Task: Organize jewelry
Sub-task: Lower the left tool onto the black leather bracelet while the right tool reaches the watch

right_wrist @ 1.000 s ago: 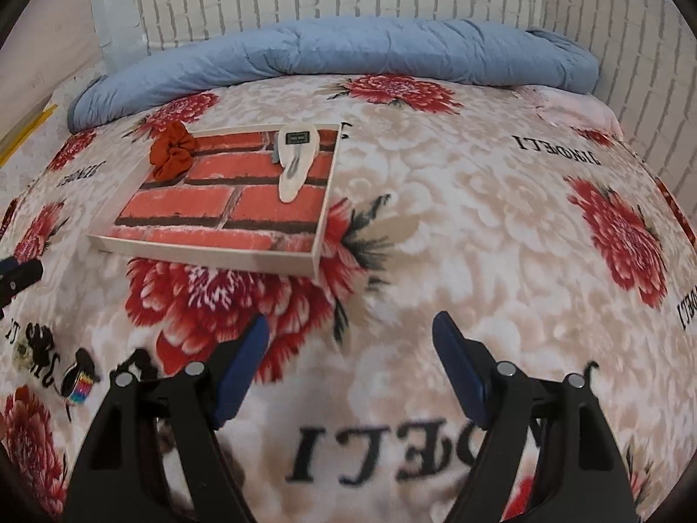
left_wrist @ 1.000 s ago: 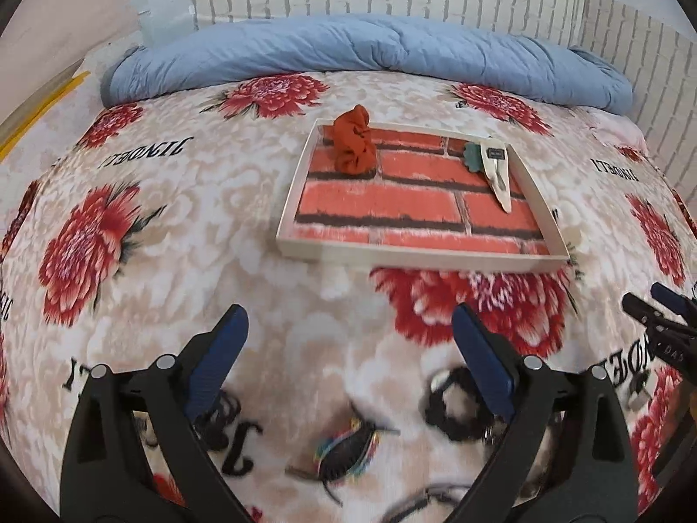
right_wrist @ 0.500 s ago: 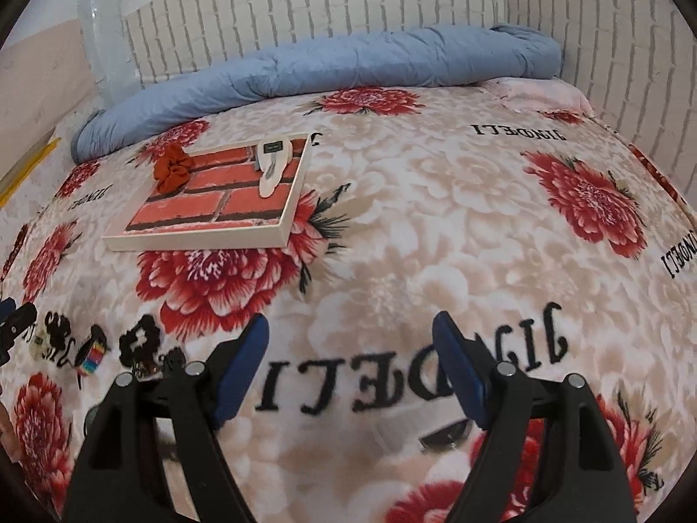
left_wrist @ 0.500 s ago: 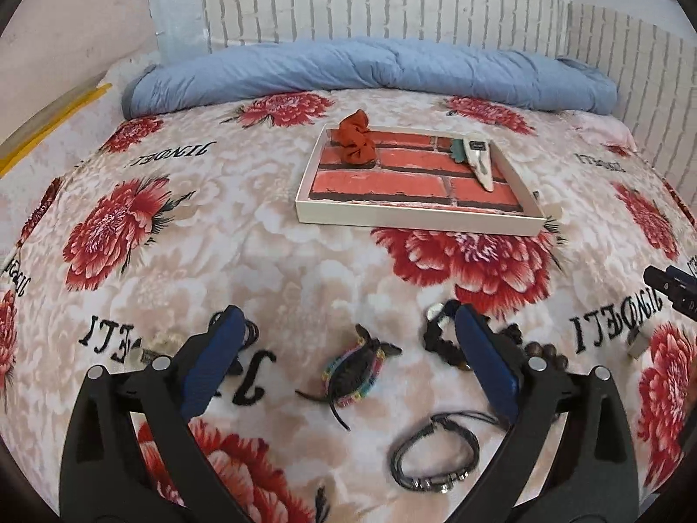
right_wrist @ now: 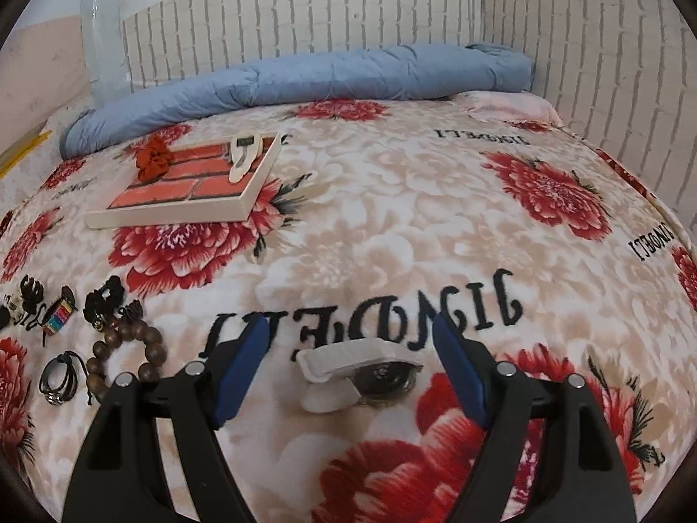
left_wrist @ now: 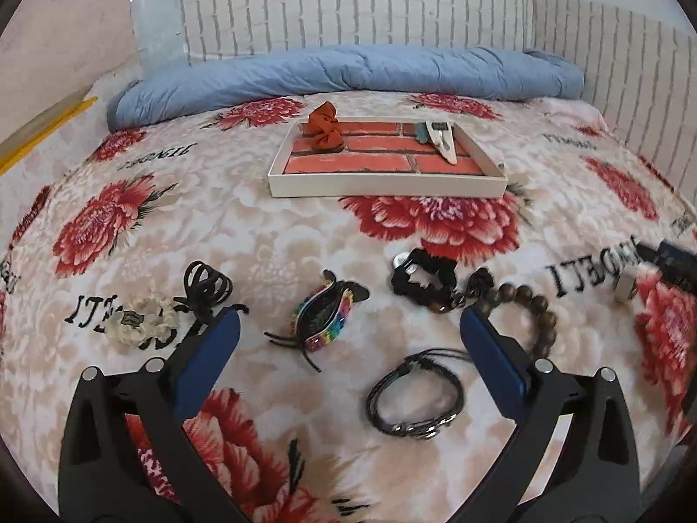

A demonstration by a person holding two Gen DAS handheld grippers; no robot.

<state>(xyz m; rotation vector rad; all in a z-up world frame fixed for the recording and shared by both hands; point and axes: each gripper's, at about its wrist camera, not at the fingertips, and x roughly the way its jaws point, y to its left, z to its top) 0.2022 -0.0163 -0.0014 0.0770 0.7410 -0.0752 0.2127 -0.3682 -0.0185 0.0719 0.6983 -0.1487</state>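
Note:
A white tray point(left_wrist: 387, 185) with a brick-pattern floor sits mid-bed and holds an orange scrunchie point(left_wrist: 324, 130) and a white hair clip point(left_wrist: 442, 144). Loose pieces lie nearer me: a rainbow bracelet point(left_wrist: 324, 322), a black scrunchie point(left_wrist: 424, 281), a wooden bead bracelet point(left_wrist: 529, 314), a black cord bracelet point(left_wrist: 414, 403), a black claw clip point(left_wrist: 204, 285) and a cream scrunchie point(left_wrist: 139, 324). My left gripper point(left_wrist: 348, 333) is open above them. My right gripper point(right_wrist: 350, 333) is open over a white hair clip point(right_wrist: 357, 368) that lies between its fingers.
A rolled blue duvet point(left_wrist: 348, 74) lies along the head of the bed against a white brick-pattern wall. The tray also shows in the right wrist view point(right_wrist: 174, 218). The right gripper's tip point(left_wrist: 673, 261) shows at the right edge of the left wrist view.
Both grippers have pulled back toward the near side of the bed. More loose jewelry has come into the left view. A white hair clip has come into view between the right gripper's fingers.

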